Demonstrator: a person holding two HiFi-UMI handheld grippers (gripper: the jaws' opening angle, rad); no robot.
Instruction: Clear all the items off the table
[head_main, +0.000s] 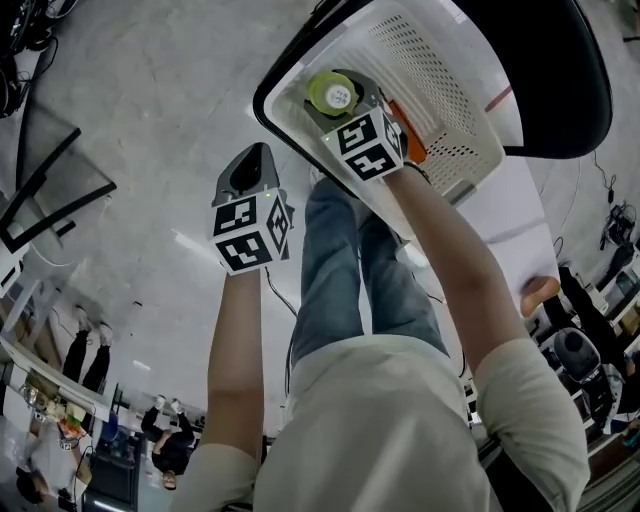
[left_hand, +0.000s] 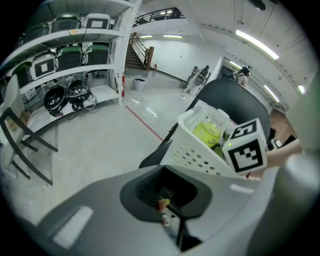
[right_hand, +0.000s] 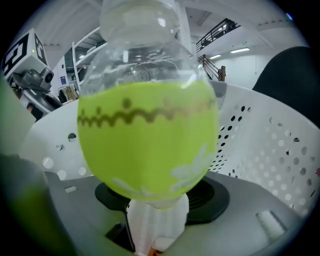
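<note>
Here the right gripper (head_main: 348, 108) pinches a bottle (right_hand: 147, 135) (green liquid), seemingly inside the basket (head_main: 440, 60); left gripper (head_main: 250, 165) pressed together.

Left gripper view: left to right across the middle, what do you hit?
White metal shelving unit → red floor line → white perforated plastic basket → black-and-white marker cube
</note>
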